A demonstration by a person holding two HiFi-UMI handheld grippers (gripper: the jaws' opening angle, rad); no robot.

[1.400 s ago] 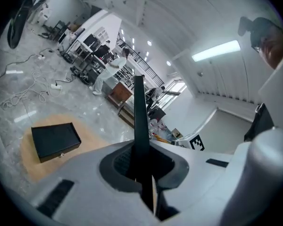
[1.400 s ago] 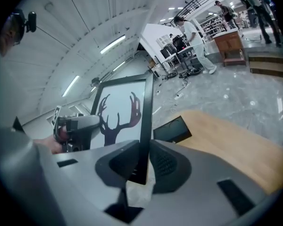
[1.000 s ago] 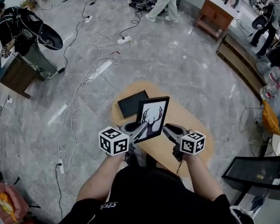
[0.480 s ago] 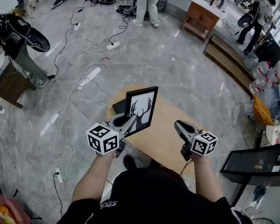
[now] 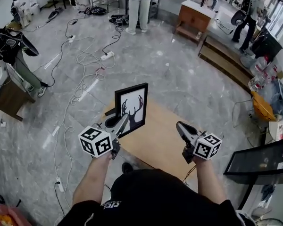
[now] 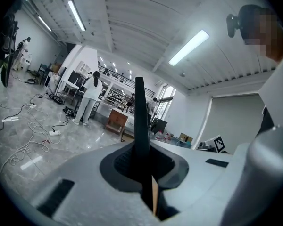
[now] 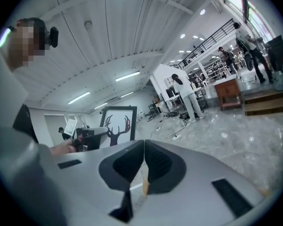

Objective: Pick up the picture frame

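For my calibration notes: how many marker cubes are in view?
2: the left cube, on the left gripper, shut on the picture frame; the right cube, on the right gripper, whose empty jaws are closing.

Bright ceiling strip lights (image 6: 188, 46); glossy floor (image 5: 179, 74) glare; fisheye edges dark, warped.

This is a large open workroom, more a lab or recording hall than a home. The polished grey stone floor (image 5: 179, 74) is strewn with loose cables (image 5: 82, 62) and power strips (image 5: 106, 55). Several people stand about, one (image 5: 139, 4) at the far side. A wooden cabinet (image 5: 193, 18) stands alone on the floor, and a dark screen (image 5: 262, 161) sits at the right. Long strip lights (image 6: 188, 47) cross a white panelled ceiling, and a railed upper gallery (image 7: 207, 39) lies beyond.
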